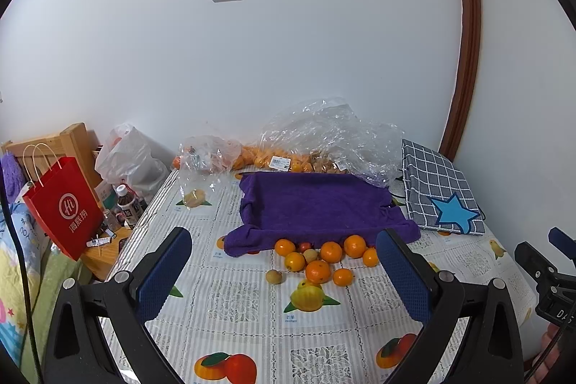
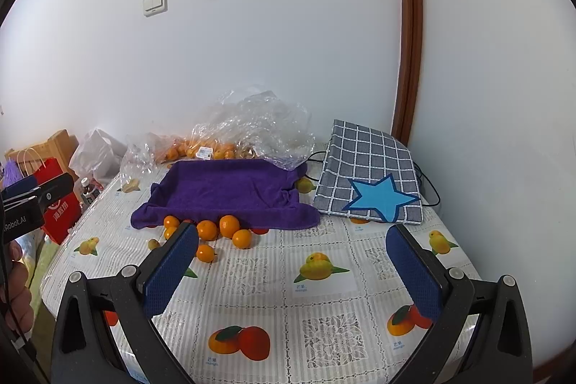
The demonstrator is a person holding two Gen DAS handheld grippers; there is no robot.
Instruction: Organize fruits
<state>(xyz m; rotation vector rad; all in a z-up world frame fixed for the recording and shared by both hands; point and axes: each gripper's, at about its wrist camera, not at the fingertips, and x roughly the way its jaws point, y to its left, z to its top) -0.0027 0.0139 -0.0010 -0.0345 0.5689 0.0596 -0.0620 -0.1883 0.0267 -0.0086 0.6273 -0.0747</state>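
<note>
Several small oranges (image 1: 330,251) and a few brown longans (image 1: 274,276) lie loose on the patterned tablecloth at the front edge of a purple towel-lined tray (image 1: 316,204). In the right wrist view the oranges (image 2: 229,225) lie left of centre before the same tray (image 2: 230,189). My left gripper (image 1: 284,249) is open and empty, hovering just short of the fruit. My right gripper (image 2: 292,240) is open and empty, to the right of the fruit pile.
Clear plastic bags (image 1: 324,135) with more oranges sit behind the tray against the wall. A checked cushion with a blue star (image 1: 441,189) lies at right. A red paper bag (image 1: 64,207) and bottles (image 1: 126,204) stand off the table's left edge.
</note>
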